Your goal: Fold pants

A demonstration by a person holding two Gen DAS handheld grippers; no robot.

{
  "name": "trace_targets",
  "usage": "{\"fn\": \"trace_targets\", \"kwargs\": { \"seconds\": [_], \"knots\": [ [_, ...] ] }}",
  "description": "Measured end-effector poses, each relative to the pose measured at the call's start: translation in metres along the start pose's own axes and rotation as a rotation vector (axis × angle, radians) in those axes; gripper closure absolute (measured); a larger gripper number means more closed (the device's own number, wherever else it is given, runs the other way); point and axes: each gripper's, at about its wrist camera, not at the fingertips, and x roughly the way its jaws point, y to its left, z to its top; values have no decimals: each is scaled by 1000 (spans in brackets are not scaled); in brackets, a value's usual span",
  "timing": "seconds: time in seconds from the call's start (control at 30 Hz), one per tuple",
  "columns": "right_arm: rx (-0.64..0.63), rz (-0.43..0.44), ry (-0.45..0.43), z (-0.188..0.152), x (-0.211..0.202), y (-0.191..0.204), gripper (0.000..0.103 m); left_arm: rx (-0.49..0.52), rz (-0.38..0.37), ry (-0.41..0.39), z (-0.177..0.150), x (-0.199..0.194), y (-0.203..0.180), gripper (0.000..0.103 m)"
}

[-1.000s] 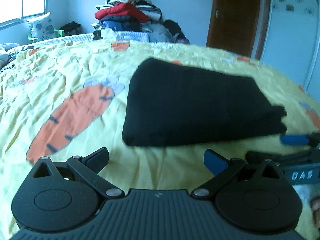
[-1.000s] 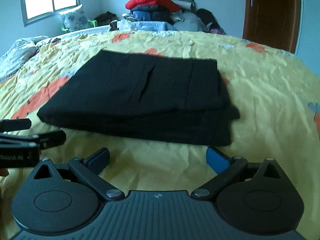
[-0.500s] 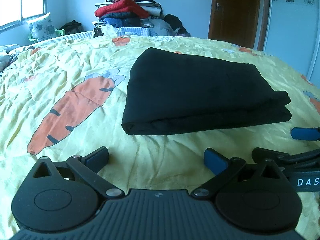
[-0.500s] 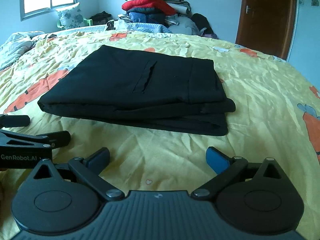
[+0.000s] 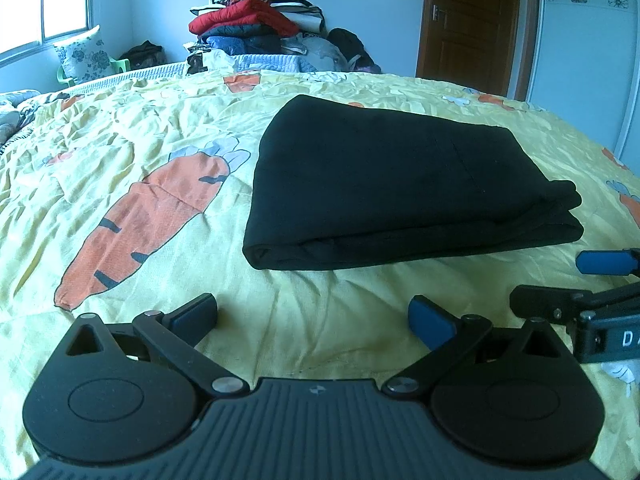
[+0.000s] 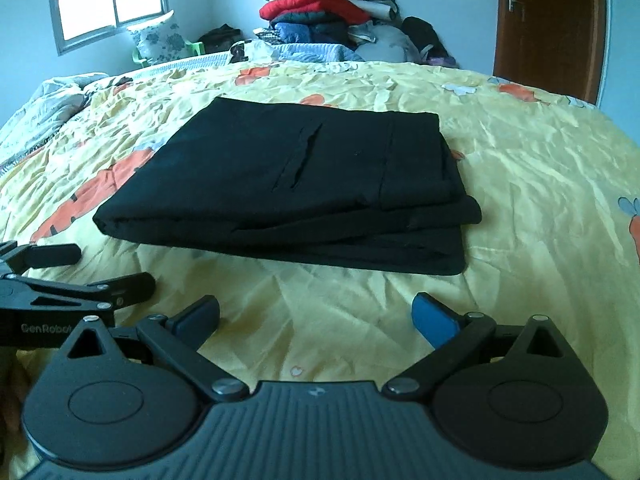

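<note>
Both grippers have drawn back from the pants [image 5: 384,184] over the last second, leaving a wider strip of bare sheet [image 5: 120,128] in front of the fingers. Beyond the far edge of the bed a pile of clothes [image 6: 324,12] stands against the wall, with a pillow [image 6: 156,38] under the window [image 6: 108,0] and a brown door [image 6: 548,28] toward the far right corner. Nothing lies between the grippers and the pants.

Left gripper [image 5: 314,314] hovers over the near edge of the bed with its jaws spread wide, holding nothing and touching nothing. Right gripper [image 6: 316,314] is likewise wide open and empty, just beside the left one.

Folded into a flat black rectangle of several stacked layers, the pants rest near the middle of the bed on the yellow carrot-print sheet. A pocket slit [image 6: 298,160] shows on the top face. Layer edges at the near right corner are slightly stepped, not flush.
</note>
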Motion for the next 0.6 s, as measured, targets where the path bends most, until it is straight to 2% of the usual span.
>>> {"fn": "trace_targets", "kwargs": {
  "seconds": [0.2,0.6],
  "knots": [
    [-56,-65,-15,-8,1,11,0,0,0,0,0,0,0,0],
    [-46,-72,-37,-12,-1,11,0,0,0,0,0,0,0,0]
  ]
}}
